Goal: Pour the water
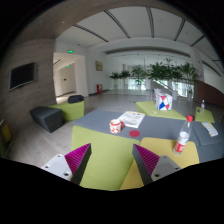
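Gripper view shows the claw spread and empty; the water bottle stands far right on the desk, the cup further left; a hasty grasp could topple the bottle.

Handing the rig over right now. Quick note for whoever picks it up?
Gripper: open, empty, held above the near end of the table.
Red-and-white cup: upright on the table, ahead of the fingers, beside a flat booklet.
Bottle with red cap: upright, ahead and to the right of the fingers.
Done: nothing visible; bottle untouched.
Left: grasp bottle, pour into cup.
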Available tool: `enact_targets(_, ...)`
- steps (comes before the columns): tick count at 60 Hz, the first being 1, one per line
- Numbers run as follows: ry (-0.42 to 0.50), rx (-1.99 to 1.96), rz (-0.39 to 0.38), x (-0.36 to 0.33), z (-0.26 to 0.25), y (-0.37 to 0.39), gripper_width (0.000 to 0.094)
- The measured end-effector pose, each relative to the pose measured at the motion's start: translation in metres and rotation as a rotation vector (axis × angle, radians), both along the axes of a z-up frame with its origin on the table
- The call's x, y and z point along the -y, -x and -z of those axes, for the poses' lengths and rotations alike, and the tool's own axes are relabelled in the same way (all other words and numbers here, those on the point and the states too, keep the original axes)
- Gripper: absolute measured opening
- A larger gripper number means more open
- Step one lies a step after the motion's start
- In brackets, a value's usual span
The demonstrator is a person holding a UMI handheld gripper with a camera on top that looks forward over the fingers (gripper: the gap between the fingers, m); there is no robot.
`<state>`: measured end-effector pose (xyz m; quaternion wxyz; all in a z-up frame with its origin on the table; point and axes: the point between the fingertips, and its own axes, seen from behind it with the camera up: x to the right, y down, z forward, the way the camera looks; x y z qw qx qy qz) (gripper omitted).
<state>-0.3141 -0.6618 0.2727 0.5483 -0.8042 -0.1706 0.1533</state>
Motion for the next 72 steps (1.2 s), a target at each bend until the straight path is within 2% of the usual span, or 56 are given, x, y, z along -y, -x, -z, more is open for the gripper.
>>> enact_targets(1, 0.003, 0.005, 0.012, -0.017, 0.019, -0.008, 0.0858)
enact_targets(8, 0.034, 0.021, 0.110, -0.022, 0.032, -0.040, 0.0856)
enact_targets(19, 0.057, 0.065, 0.302, -0.092, 0.103, -0.161, 0.0852)
enact_targets(26, 0.019, 0.085, 0.448, -0.138, 0.119, -0.233, 0.0847)
enact_targets(35, -0.055, 0.105, 0.556, -0.201, 0.121, -0.283, 0.0843)
enact_targets(41, -0.083, 0.105, 0.581, -0.244, 0.124, -0.295, 0.0831)
enact_targets(54, -0.120, 0.113, 0.614, -0.318, 0.139, -0.308, 0.0742)
enact_targets(58, -0.135, 0.110, 0.628, -0.329, 0.142, -0.310, 0.0518)
enact_targets(64, -0.160, 0.096, 0.641, -0.339, 0.140, -0.315, 0.0464)
enact_targets(68, -0.156, 0.093, 0.657, -0.333, 0.138, -0.314, 0.0373)
enact_targets(72, -0.147, 0.109, 0.676, -0.332, 0.136, -0.316, 0.0364)
